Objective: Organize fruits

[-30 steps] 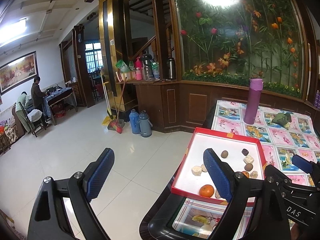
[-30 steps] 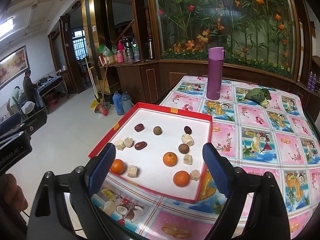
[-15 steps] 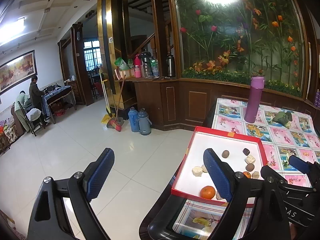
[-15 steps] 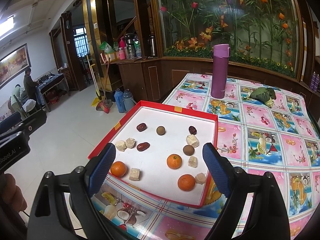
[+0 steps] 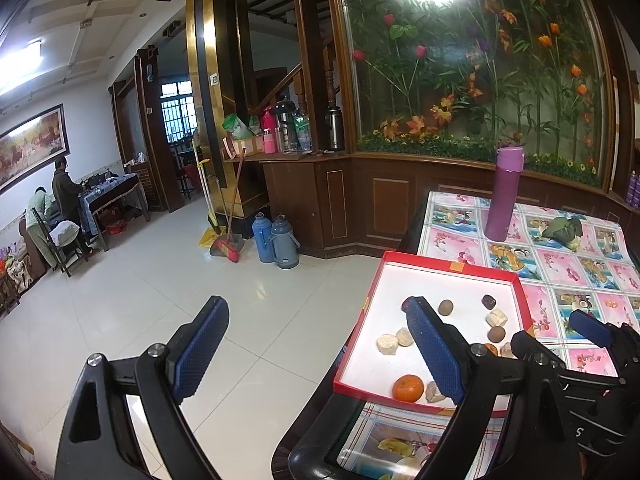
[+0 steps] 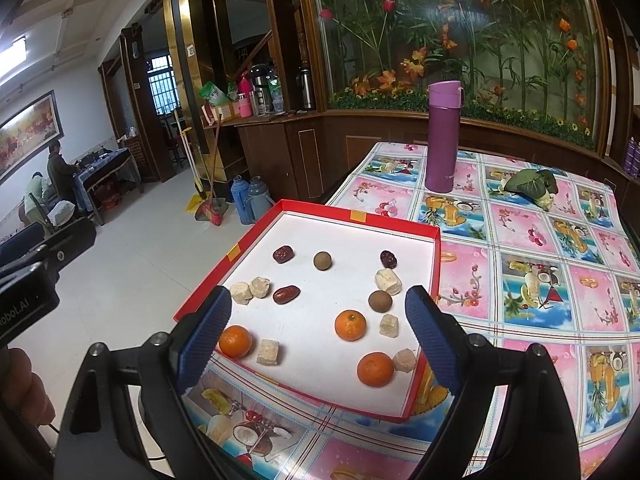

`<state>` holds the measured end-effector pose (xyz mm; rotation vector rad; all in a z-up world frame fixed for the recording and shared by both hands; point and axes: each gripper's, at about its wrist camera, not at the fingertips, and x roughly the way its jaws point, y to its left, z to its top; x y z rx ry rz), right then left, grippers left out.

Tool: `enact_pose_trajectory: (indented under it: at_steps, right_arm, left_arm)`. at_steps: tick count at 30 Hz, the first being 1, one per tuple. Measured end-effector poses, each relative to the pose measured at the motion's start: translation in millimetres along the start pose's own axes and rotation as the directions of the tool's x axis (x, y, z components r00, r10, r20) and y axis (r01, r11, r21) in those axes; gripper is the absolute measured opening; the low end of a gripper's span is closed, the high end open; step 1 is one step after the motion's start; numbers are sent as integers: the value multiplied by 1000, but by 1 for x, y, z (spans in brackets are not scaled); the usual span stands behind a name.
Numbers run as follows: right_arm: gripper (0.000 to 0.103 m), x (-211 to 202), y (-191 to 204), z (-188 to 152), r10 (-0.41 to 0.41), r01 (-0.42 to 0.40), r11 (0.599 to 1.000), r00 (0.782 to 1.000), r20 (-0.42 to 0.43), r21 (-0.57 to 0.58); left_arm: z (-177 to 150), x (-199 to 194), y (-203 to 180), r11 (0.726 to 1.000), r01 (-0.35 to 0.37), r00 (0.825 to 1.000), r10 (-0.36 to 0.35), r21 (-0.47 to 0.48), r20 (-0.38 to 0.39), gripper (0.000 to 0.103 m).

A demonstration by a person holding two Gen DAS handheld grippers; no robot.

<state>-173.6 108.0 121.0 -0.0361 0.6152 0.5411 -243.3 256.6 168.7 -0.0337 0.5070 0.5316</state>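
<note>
Both tools wide open, empty: right tool (image 6: 318,336), left tool (image 5: 316,344). Small round orange tangerine (image 6: 350,325) just ahead of right tool: light, soft-skinned, rolls; pinch across middle, gently.

We see our left gripper (image 5: 316,360) and right gripper (image 6: 318,334): black frames, silver screws, ribbed blue pads (image 6: 430,344). White lettering lower left, right-wrist view.

Red-rimmed tray (image 6: 434,256), white inside, flat on table. In it, loose & apart: 3 oranges (image 6: 350,325) twd near edge, 3 dark-red dates (image 6: 286,294) + 2 brown round fruits (image 6: 322,260) twd far side, pale cubes (image 6: 388,281) scattered btw.
</note>
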Motion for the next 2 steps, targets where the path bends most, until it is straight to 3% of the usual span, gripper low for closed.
enact_pose_trajectory:
  at_steps: [2]
  right_arm:
    - [89,2,-2,0,1,-1,1000,1000,1,5]
  left_arm:
    - [1,-1,-3,1000,11,1000,-11,-2,7,91]
